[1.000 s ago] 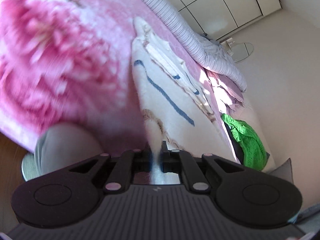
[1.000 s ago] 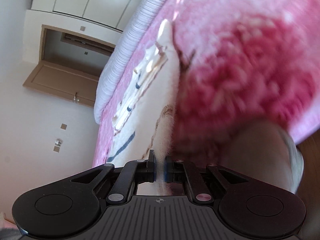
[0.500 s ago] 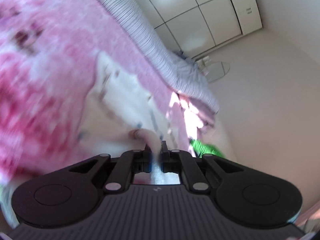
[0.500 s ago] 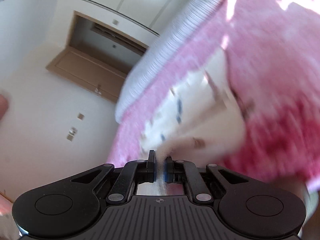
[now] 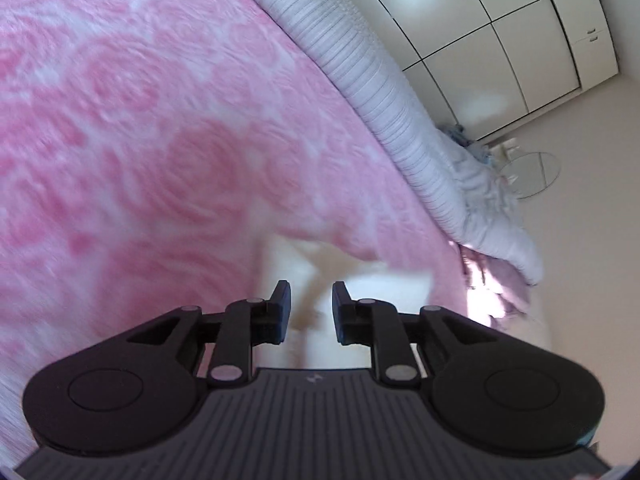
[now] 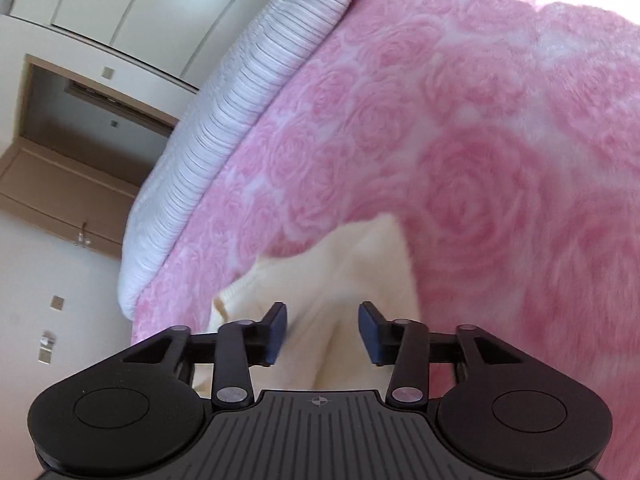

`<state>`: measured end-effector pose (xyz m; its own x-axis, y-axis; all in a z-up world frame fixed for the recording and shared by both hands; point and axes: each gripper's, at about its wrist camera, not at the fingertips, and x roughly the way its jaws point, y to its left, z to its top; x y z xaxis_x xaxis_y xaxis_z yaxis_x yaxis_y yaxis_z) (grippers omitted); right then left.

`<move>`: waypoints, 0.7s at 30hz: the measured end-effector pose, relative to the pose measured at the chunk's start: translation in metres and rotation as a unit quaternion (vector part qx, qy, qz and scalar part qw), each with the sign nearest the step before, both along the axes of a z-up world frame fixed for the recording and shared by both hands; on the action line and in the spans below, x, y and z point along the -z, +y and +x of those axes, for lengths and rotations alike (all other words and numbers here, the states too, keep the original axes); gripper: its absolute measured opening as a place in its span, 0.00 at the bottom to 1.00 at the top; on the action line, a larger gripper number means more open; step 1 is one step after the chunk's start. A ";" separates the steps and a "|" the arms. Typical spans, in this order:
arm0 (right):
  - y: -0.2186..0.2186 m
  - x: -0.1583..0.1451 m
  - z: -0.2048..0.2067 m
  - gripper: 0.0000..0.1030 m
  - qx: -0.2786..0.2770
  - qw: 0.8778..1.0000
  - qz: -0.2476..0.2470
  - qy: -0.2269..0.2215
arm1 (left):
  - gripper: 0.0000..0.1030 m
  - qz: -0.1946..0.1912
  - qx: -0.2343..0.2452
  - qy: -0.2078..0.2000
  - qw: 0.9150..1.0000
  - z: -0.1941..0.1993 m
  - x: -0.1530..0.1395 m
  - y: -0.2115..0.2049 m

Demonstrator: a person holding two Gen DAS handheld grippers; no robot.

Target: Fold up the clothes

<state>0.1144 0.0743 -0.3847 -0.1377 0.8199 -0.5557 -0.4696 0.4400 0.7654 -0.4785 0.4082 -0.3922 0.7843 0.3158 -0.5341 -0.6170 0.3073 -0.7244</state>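
Step in hand: release at the end of a fold pass. Both grippers have just been opening. Left gripper (image 5: 307,300): jaws parted a little, cream fabric visible in the gap but the pads don't look pressed on it, so I read it as let go. Right gripper (image 6: 322,320): jaws wider apart, same cloth between and below them, not pinched.

The cream-white soft knit garment (image 6: 352,264) lies on the pink rose-patterned plush blanket (image 6: 460,128) covering the bed, directly under and just ahead of both grippers. Its far edge sits near the middle of the blanket, well short of the white-and-grey striped rolled duvet (image 5: 360,60) along the far side. Left view is blurred, so I can't tell how neatly the layers line up.

Next, my guess: back both grippers clear without dragging the top layer, then check the folded edge. If it's skewed, re-pinch the corners for another fold. Risk: plush nap snagging the knit on withdrawal.
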 end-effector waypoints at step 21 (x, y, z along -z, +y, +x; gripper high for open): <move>0.009 0.005 -0.032 0.45 -0.135 0.965 -0.004 -0.226 | 0.32 0.117 0.160 0.107 0.974 0.089 0.009 0.007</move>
